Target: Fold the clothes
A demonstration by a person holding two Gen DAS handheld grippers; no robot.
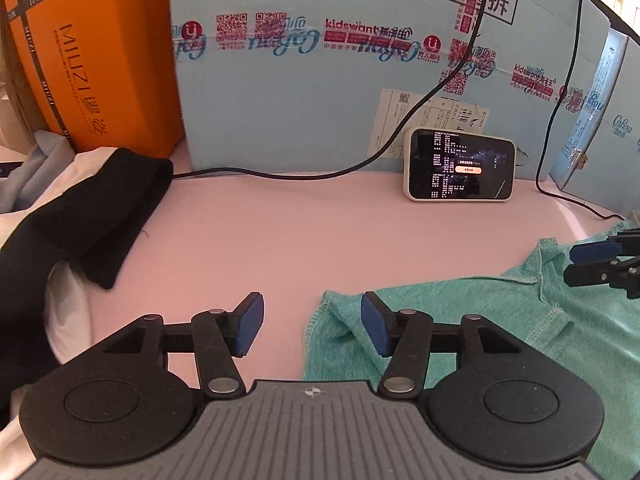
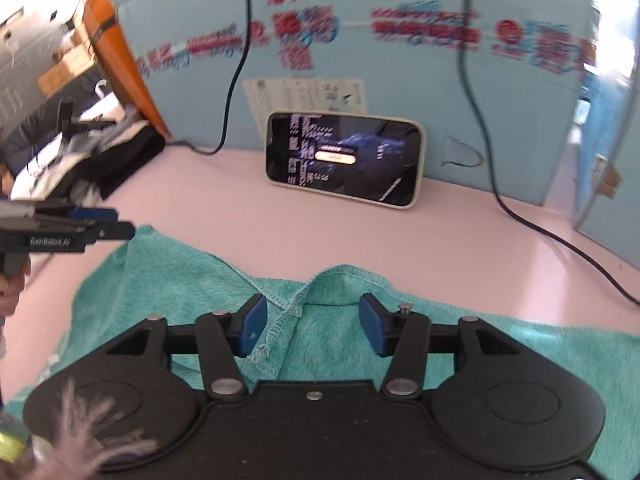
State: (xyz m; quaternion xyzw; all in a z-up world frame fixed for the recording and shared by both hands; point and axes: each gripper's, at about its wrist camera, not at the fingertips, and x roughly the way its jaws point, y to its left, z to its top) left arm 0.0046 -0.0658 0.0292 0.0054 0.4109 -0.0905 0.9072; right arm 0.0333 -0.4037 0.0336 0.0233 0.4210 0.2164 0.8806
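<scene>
The teal garment [image 2: 328,344] lies on the pink surface [image 1: 304,224], in front of a phone [image 1: 460,165] propped against the blue box [image 1: 304,92]. Its near part looks doubled over: a stitched hem runs across the top layer and a small ridge of cloth stands up near the far edge, so one fold appears to be laid. The shape is still loose and uneven, so I judge more folds and some smoothing are left.

The left tool [image 1: 312,330] is spread, nothing between its pads; it hangs over the garment's left corner, one pad above the cloth and the other above bare surface. The right tool [image 2: 312,330] is also spread, over the hem, with cloth below it but not pinched.

The fabric is fleecy and soft, with pale overlock stitching. A dark garment [image 1: 88,220] and other clothes wait in a heap at the left, beside an orange box [image 1: 92,52], not yet folded.
</scene>
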